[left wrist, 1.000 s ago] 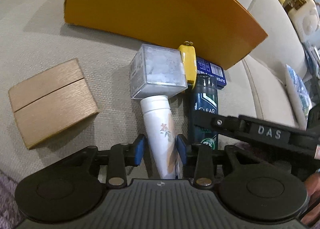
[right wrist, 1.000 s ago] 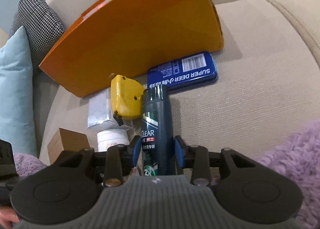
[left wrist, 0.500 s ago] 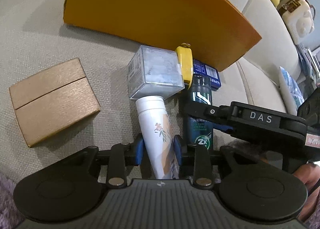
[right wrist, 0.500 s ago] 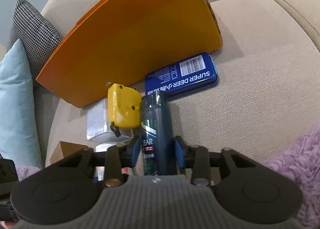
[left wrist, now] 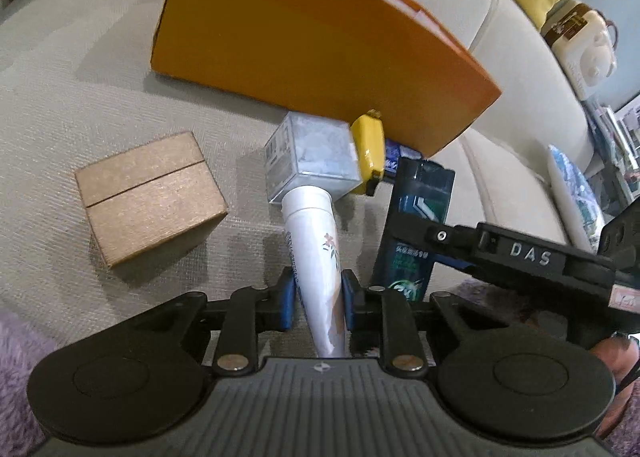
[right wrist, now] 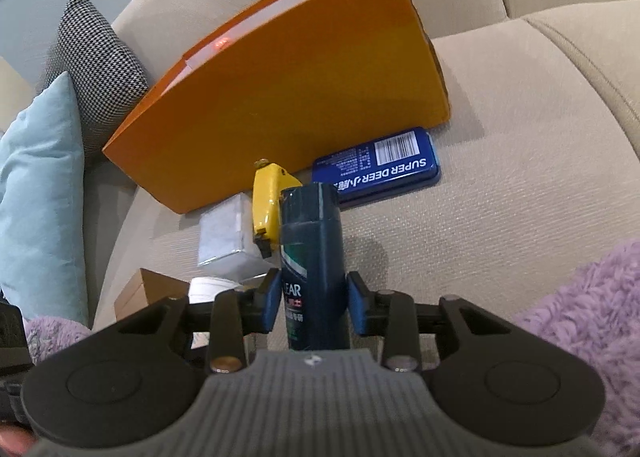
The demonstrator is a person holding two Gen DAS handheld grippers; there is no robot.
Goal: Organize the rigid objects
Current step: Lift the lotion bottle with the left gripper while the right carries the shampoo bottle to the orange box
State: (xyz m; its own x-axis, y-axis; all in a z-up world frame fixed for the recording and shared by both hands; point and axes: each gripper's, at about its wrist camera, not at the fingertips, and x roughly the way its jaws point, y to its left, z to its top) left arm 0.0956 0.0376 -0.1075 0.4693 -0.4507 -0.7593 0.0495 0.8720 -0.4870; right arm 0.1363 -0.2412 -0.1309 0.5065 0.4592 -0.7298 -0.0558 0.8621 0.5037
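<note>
My left gripper (left wrist: pixel 319 303) has its jaws closing, and its blue pads press the lower part of a white flower-printed tube (left wrist: pixel 310 225), which tilts up off the sofa seat. The tube's cap end points at a silver cube box (left wrist: pixel 316 149). My right gripper (right wrist: pixel 314 303) is shut on a dark blue-green shampoo bottle (right wrist: pixel 312 233), held upright above the seat with its shadow beneath it. In the left wrist view that bottle (left wrist: pixel 416 213) hangs beside the tube, crossed by the right gripper's black finger.
A large orange box (left wrist: pixel 304 37) leans on the sofa back. Before it lie a yellow tape measure (left wrist: pixel 368 145), a blue tin (right wrist: pixel 380 165) and a brown cardboard box (left wrist: pixel 148 197). Teal (right wrist: pixel 40 185) and houndstooth (right wrist: pixel 96 65) cushions sit left; purple fleece (right wrist: pixel 580 317) lies right.
The left jaws have narrowed onto the white tube, which has lifted clear of the silver box. The bottle has risen off the seat in the right gripper.
</note>
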